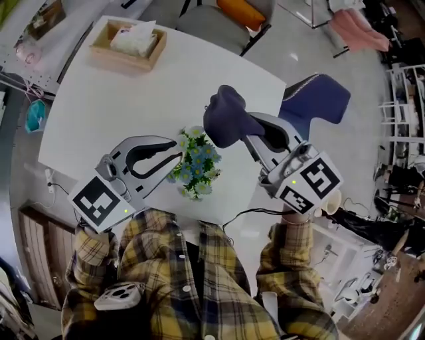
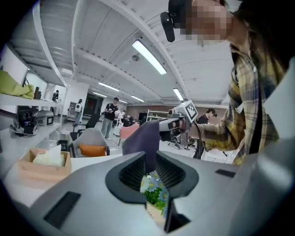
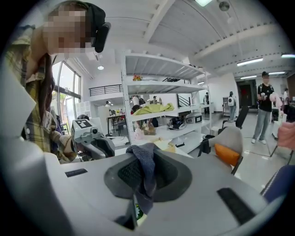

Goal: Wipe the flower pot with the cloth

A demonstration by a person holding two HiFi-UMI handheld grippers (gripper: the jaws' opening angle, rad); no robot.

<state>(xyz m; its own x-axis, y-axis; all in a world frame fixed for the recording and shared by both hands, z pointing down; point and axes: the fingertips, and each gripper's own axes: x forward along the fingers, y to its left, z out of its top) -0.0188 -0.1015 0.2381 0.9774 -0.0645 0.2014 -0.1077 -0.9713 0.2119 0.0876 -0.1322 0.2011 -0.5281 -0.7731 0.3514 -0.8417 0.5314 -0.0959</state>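
Observation:
A small pot of blue and white flowers [image 1: 196, 163] is near the white table's [image 1: 133, 106] front edge. My left gripper [image 1: 178, 163] reaches it from the left. In the left gripper view the flowers [image 2: 154, 192] and the beige pot sit pinched in the narrow gap between the jaws of that gripper [image 2: 156, 186]. My right gripper [image 1: 251, 131] is shut on a dark blue cloth [image 1: 227, 117], held just above and right of the flowers. In the right gripper view the cloth [image 3: 144, 173] hangs between the jaws of the right gripper [image 3: 140, 186] and hides most of the pot.
A wooden tissue box [image 1: 128, 44] stands at the table's far left. A grey chair with an orange cushion [image 1: 232, 12] and a blue chair [image 1: 317, 98] stand beyond the table. White shelving [image 3: 161, 106] and several people are in the background.

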